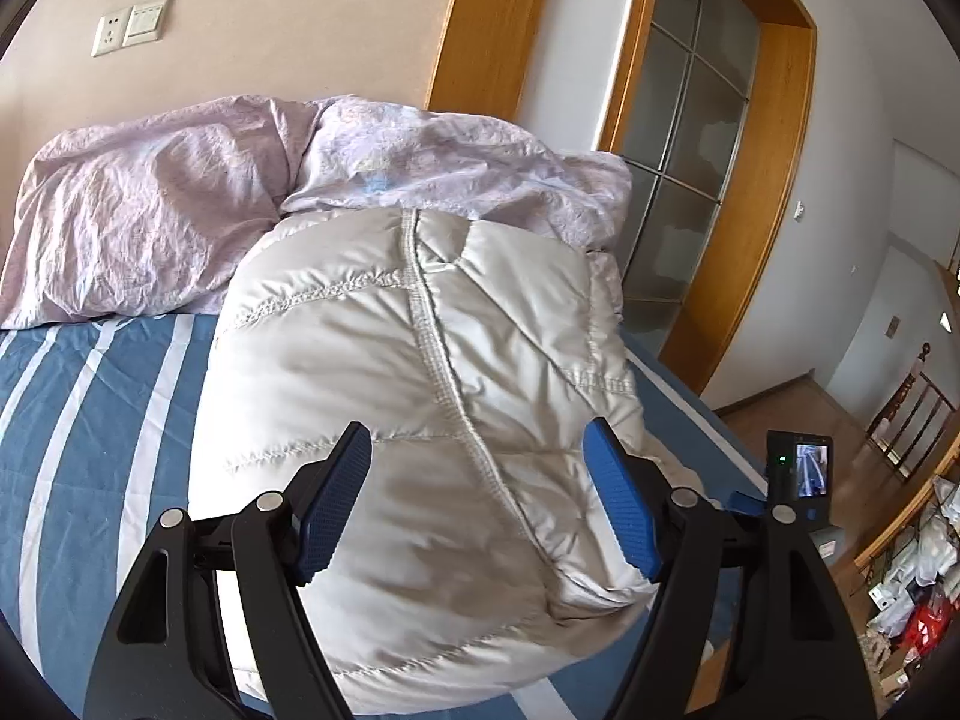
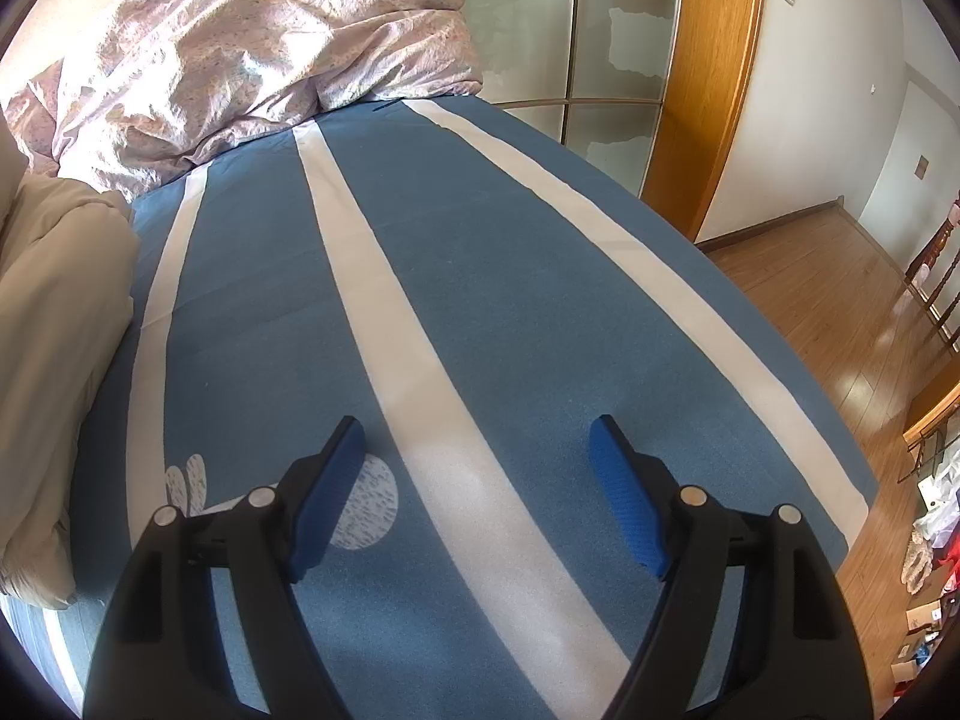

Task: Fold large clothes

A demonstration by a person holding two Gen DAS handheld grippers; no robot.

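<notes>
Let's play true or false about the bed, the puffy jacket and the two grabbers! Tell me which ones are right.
1. The puffy jacket is pale grey. True.
2. The left gripper is squeezing the jacket. False: its jaws stand open, and the jacket lies beyond them, not pinched.
3. The bed sheet is blue with white stripes. True.
4. The right gripper holds a pillow. False: it is open and empty above the bare sheet.
5. A crumpled lilac duvet lies beyond the jacket. True.
</notes>
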